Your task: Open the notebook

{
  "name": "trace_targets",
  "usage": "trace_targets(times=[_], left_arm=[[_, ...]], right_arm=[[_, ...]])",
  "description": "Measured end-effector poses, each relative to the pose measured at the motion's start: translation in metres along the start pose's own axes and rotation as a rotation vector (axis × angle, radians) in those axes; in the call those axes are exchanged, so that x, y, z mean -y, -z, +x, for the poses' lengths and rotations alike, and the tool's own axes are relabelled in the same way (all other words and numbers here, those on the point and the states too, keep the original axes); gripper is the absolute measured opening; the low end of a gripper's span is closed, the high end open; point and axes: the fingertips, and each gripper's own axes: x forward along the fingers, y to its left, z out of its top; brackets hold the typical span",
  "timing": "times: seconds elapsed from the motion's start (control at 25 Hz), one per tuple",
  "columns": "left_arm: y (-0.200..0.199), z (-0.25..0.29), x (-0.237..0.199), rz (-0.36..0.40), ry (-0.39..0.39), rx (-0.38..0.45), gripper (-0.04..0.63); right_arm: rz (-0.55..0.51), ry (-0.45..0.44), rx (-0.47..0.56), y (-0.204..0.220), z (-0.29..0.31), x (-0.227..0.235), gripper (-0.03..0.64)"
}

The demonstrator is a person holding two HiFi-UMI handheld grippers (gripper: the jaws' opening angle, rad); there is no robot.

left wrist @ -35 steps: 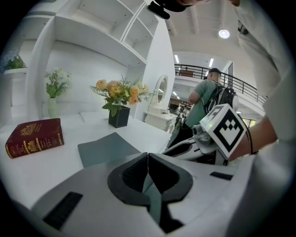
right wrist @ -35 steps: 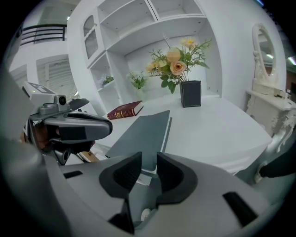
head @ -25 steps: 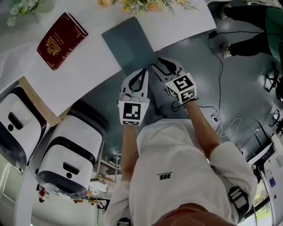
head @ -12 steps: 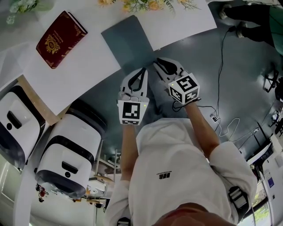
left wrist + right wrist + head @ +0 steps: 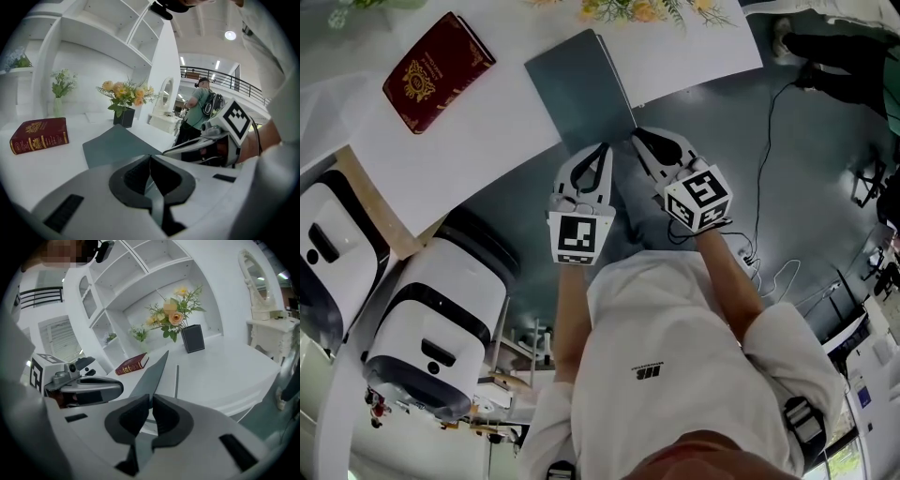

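A grey-blue notebook lies on the white table, its near corner jutting over the edge. My left gripper is shut on that near edge; in the left gripper view the notebook runs between the jaws of my left gripper. Just to its right, the jaws of my right gripper are closing, and the pads of the right gripper press on the cover, which stands tilted up off the page below.
A dark red book lies at the table's left. Flowers in a dark vase stand at the back. Two white machines sit under the table's left side. A person stands further off, and cables trail on the floor.
The right jaws have closed onto the notebook's cover and the right gripper has risen a little, tilting the cover up. The left gripper has stayed in place.
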Motion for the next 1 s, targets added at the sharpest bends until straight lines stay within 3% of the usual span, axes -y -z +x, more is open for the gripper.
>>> trace_targets(times=[1.0], left_arm=[[-0.011,-0.046,-0.019,-0.045,-0.118,0.082,0.0]], right_arm=[[-0.163,-0.123,0.047,-0.042,-0.008,-0.067,0.008]])
